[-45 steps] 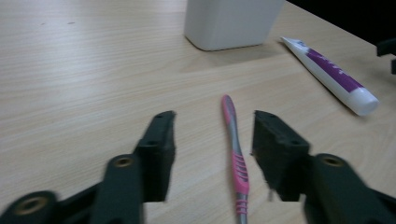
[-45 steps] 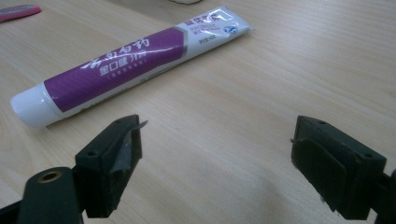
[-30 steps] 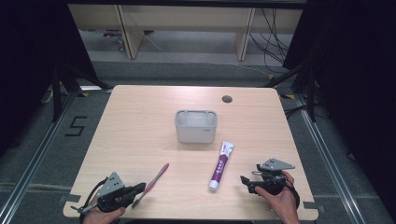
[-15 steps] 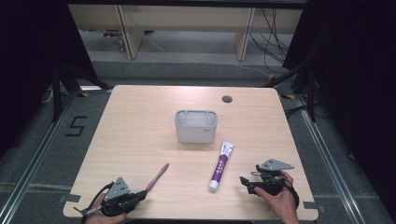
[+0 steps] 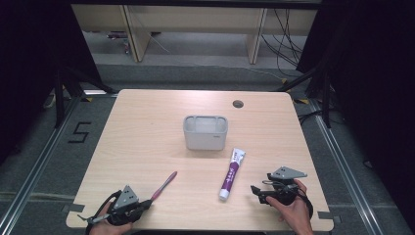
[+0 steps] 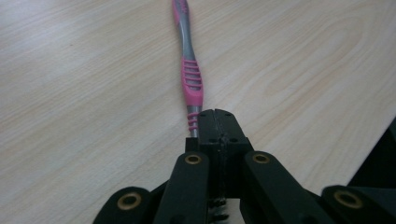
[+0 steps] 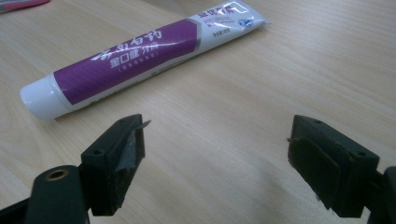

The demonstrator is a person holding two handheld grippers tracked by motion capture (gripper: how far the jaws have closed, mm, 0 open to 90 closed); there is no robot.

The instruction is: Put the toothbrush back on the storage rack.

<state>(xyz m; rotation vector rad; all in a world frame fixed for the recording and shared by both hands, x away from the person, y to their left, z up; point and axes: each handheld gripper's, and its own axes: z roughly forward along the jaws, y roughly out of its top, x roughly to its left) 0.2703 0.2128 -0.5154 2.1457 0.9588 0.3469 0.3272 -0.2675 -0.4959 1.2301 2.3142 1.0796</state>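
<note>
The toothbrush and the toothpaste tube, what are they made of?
The toothbrush looks like hard grey plastic with pink, ribbed, probably rubbery grip pads. The toothpaste tube looks like soft, glossy plastic: light glints off its purple print, and its white cap looks smooth and hard.

left tool (image 5: pixel 145 204) drawn back, now clamping toothbrush (image 5: pixel 164 185) end

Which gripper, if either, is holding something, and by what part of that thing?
The left gripper is shut on the pink toothbrush, clamping the end of its handle. The right gripper is open and holds nothing; the toothpaste tube lies ahead of it.
</note>
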